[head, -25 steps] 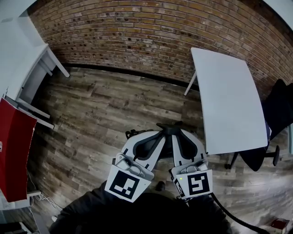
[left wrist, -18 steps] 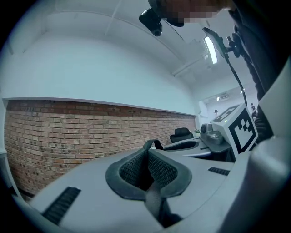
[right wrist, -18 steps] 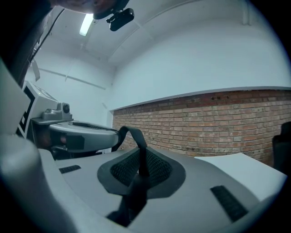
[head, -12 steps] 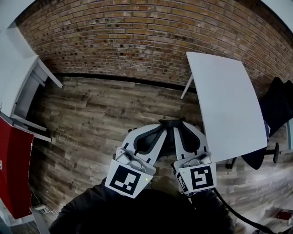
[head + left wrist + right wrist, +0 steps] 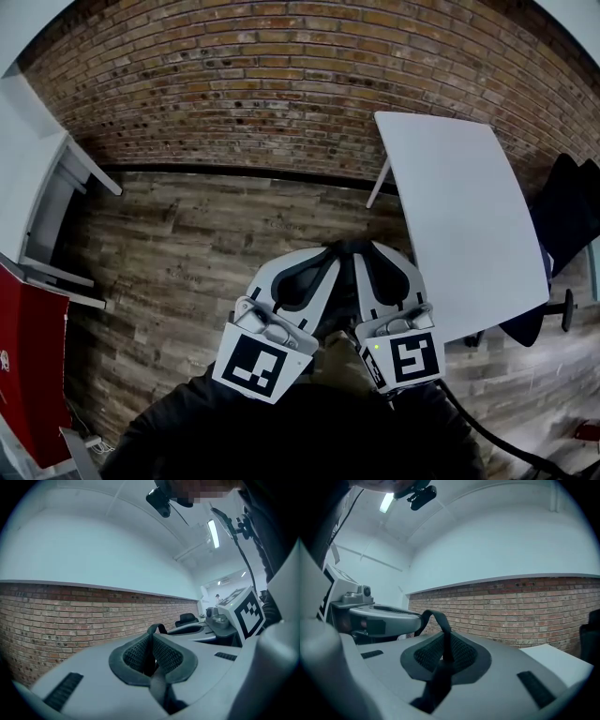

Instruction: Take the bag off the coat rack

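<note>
In the head view the left gripper point(image 5: 326, 257) and the right gripper point(image 5: 362, 251) sit side by side at the middle of the frame. Their marker cubes are toward 6 o'clock and their tips lean together toward 12 o'clock. A black strap point(image 5: 345, 247), the bag's own, bridges the two tips.

The left gripper view shows the left gripper point(image 5: 151, 640) with its jaws drawn narrow. The ribbed pads point(image 5: 133, 654) are pressed on the black strap point(image 5: 157, 629), which loops up past the tips and also runs back toward the camera. The right gripper's marker cube point(image 5: 247, 614) stands at 3 o'clock.

The right gripper view shows the same grip. The right gripper point(image 5: 445, 649) has its jaws nearly together on the black strap point(image 5: 436, 618), and the band arches toward 10 o'clock to the left gripper point(image 5: 379, 617).

The bag's body cannot be made out. An olive patch point(image 5: 335, 361) between the two cubes in the head view may be part of it, but too little shows to be sure.

In the head view a brick wall point(image 5: 281, 84) fills 12 o'clock and a wooden floor point(image 5: 187, 244) lies below it. A white table point(image 5: 459, 206) stands at 2 o'clock with a black chair point(image 5: 567, 216) at 3 o'clock. A red panel point(image 5: 28, 366) is at 8 o'clock.
</note>
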`<state>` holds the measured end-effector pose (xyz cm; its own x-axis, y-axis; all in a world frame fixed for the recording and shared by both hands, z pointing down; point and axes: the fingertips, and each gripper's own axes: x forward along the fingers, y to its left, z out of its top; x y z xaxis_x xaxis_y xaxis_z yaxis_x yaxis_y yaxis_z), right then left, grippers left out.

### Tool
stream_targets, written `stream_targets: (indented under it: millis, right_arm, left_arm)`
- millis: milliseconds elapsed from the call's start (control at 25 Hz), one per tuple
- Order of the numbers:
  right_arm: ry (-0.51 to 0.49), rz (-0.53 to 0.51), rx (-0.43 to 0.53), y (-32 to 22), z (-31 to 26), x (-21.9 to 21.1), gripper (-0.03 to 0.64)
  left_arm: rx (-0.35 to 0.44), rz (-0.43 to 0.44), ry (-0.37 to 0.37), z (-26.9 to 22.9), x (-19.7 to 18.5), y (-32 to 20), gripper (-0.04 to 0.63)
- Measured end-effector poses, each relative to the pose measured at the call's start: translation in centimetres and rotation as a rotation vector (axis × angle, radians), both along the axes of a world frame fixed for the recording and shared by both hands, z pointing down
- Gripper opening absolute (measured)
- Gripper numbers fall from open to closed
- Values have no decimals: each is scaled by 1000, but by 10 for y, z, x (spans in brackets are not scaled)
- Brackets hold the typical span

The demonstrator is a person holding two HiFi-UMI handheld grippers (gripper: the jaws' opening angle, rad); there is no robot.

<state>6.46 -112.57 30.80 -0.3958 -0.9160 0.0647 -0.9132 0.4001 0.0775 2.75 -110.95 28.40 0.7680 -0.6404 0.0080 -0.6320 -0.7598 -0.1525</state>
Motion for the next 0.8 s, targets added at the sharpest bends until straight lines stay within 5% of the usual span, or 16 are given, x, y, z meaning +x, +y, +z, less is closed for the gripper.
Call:
stream_targets:
  millis: [800]
  right_arm:
    - [-21,-45,34,-102,-32,37,38]
  left_arm:
    - [-27,-47,30,-33,38,-101,30]
